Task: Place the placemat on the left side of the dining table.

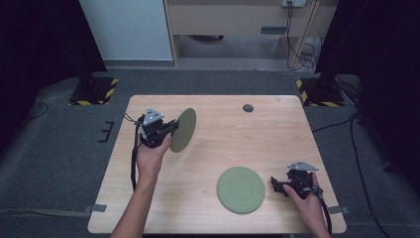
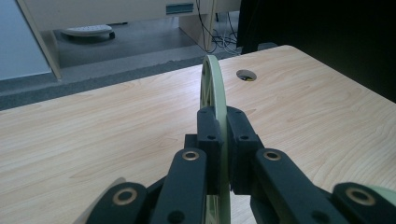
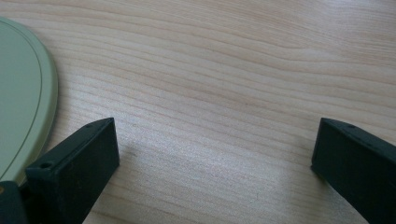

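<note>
A green plate (image 1: 182, 130) stands on edge above the left part of the table, with my left gripper (image 1: 171, 130) shut on its rim. In the left gripper view the plate (image 2: 214, 84) rises edge-on between the two black pads (image 2: 208, 140), which press on both of its faces. A second green plate (image 1: 240, 189) lies flat near the table's front edge. My right gripper (image 1: 275, 184) rests just right of it, jaws wide apart and pointing toward it. In the right gripper view the flat plate (image 3: 21, 112) lies at the left beside the left jaw, and bare wood shows between the fingertips (image 3: 79, 154).
The wooden table (image 1: 223, 124) has a round cable hole (image 1: 248, 107) near its far edge. Grey carpet surrounds it, with stand bases striped yellow and black (image 1: 94, 91) at the far left and right, and cables on the floor behind.
</note>
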Demonstrator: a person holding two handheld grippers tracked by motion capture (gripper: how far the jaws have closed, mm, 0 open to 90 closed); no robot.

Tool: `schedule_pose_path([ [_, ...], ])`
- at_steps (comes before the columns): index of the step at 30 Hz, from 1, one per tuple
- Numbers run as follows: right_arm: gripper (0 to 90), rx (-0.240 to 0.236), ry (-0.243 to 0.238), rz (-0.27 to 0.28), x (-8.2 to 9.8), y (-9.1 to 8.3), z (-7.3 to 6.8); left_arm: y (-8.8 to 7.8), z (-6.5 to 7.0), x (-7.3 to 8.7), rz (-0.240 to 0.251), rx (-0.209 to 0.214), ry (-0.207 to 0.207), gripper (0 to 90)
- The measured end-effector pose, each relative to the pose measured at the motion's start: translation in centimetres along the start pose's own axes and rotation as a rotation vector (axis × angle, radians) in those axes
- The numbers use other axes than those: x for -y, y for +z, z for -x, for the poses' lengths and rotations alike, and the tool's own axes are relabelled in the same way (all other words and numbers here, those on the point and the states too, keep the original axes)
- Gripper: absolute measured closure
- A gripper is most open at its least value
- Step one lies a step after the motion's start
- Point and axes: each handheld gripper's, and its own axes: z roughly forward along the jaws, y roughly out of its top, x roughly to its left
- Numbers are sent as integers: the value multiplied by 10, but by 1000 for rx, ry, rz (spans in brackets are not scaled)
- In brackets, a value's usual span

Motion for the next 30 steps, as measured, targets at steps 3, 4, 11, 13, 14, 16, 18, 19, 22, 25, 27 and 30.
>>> schedule_pose_path([
  [3,10,0,0,0,0,0,0,-3,-2,2,4,-4,-1,857],
  [4,10,0,0,0,0,0,0,-3,-3,3,3,-4,-2,857],
  [11,9,0,0,0,0,0,0,-6,-9,6,-1,-15,-6,857],
  [13,9,0,0,0,0,0,0,-8,-10,7,-1,-18,-7,857],
  [14,9,0,1,-1,0,0,0,-8,-11,8,-2,-20,-7,857],
  [16,9,0,0,0,0,0,0,-10,-13,9,-3,-25,-7,857],
  [18,9,0,0,0,0,0,0,-11,-15,11,-3,-29,-9,857],
  [19,9,0,1,0,0,0,0,-12,-16,11,-3,-30,-9,857],
  [22,9,0,1,-1,0,0,0,-13,-18,14,-4,-33,-13,857],
  [25,9,0,0,0,0,0,0,-15,-21,17,-3,-38,-18,857],
  [27,9,0,0,0,0,0,0,-16,-22,18,-4,-41,-16,857],
  [30,9,0,0,0,0,0,0,-18,-26,20,-6,-44,-18,857],
])
